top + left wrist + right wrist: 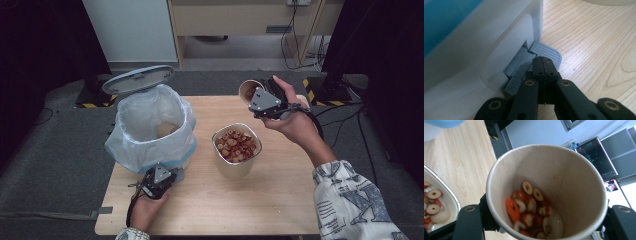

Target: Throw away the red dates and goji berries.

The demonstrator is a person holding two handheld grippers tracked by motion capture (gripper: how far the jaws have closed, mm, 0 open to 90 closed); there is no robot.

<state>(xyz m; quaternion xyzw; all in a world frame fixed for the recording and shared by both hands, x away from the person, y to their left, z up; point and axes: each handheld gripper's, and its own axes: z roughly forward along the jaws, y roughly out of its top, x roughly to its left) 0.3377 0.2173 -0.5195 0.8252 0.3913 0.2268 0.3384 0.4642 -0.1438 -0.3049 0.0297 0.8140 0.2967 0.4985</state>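
A paper cup (249, 89) with red and white dried fruit slices (529, 212) is held tilted above the table's back right, with my right gripper (265, 102) shut on it. In the right gripper view its fingers (470, 222) clasp the cup (564, 177) from both sides. A white square container (235, 165) of the same slices stands mid-table. My left gripper (159, 180) is at the foot of a pedal bin (150, 125). Its jaws (543, 62) are shut, with their tips resting on the grey pedal (546, 51). The bin's lid (139, 79) stands raised.
The bin is lined with a white bag and has a brown object (166, 130) inside. The wooden table (280, 200) has bare room at its front right. Dark stands and cables sit on the floor behind the table.
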